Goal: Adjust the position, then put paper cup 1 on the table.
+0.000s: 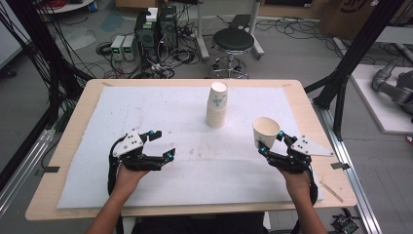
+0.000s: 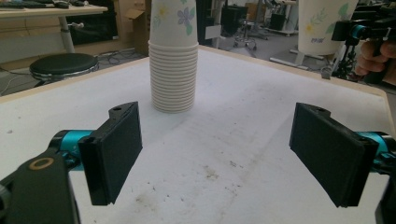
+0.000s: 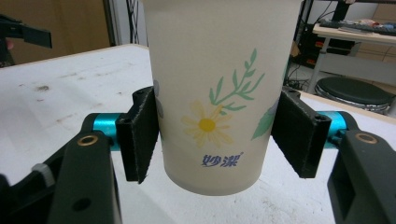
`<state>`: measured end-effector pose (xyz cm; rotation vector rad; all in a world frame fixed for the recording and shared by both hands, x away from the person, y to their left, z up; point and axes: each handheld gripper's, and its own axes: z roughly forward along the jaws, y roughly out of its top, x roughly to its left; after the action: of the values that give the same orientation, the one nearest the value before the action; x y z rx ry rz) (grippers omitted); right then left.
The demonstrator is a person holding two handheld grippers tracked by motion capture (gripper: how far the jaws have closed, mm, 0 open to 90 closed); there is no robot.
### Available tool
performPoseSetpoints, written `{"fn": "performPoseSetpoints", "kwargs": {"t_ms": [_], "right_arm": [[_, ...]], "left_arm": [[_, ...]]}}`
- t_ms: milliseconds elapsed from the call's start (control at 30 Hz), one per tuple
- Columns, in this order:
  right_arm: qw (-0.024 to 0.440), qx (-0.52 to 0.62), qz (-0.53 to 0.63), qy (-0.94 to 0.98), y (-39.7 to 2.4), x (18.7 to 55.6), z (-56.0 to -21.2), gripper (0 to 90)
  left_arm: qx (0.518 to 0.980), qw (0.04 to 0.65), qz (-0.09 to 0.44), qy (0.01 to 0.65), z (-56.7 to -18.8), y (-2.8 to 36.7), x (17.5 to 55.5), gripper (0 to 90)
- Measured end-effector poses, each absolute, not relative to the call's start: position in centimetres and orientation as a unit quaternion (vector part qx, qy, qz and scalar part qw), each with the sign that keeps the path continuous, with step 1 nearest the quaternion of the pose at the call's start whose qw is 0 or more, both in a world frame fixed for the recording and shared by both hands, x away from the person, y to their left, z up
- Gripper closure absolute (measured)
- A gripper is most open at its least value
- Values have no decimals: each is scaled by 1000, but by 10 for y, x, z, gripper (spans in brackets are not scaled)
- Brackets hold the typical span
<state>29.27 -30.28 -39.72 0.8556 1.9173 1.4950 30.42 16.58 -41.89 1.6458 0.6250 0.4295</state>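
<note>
High view looks down from above; gripper views sit low, seemingly sharing the cup stack (image 2: pixel 173 56).

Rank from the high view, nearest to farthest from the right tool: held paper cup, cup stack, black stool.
1. Held paper cup, between the jaws of the right tool, near right.
2. Cup stack, upright at table centre, farther back.
3. Black stool, on the floor beyond the table's far edge.

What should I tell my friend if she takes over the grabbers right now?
Right gripper: shut on one white flower-printed paper cup, held above the white table mat at its right side.
Left gripper: open, holding nothing, low over the mat's left side.
Stack of matching paper cups: upright, middle back of the mat.
Done: one cup is in the gripper, apart from the stack.
Left: probably setting it down; where is unclear.
</note>
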Motion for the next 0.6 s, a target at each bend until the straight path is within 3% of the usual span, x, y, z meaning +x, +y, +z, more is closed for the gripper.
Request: {"fn": "performPoseSetpoints", "kwargs": {"t_ms": [600], "right_arm": [[287, 339, 539, 716, -311, 306, -402, 361]], "left_arm": [[719, 613, 182, 272, -422, 164, 307, 171]]}}
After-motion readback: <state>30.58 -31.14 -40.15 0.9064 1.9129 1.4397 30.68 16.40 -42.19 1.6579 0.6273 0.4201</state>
